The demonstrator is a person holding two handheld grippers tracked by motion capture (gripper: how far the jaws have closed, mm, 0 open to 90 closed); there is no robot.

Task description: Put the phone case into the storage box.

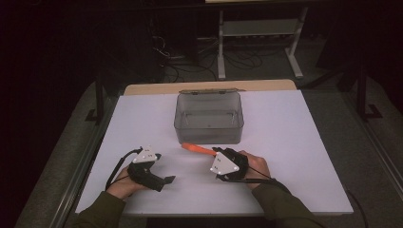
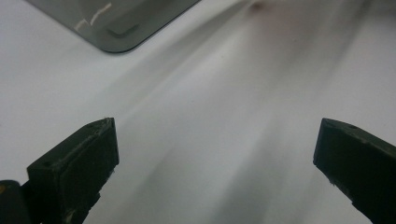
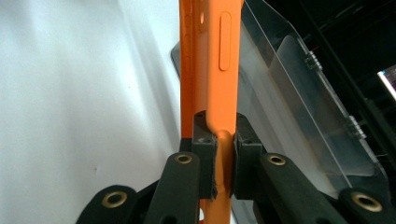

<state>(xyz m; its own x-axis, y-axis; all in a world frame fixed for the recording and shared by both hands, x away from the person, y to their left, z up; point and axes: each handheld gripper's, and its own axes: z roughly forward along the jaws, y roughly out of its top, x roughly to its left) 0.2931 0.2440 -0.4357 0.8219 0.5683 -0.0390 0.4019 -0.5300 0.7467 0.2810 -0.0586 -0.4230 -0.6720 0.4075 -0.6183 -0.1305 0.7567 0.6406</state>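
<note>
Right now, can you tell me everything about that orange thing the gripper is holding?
The orange phone case looks like soft, smooth rubber or silicone, thin and seen edge-on, with a raised oblong button bump and small holes along its side. The right gripper is shut on its lower end, black pads pressing both faces. From the high view it sticks out from the gripper toward the left, in front of the clear grey plastic box, which is open. Whether the case's far end touches the table, I cannot tell.

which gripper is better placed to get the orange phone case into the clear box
Right, most likely. The right gripper is already shut on the orange phone case, whose free end points at the clear box just ahead. The left gripper stands open over bare white table, holding nothing.
</note>
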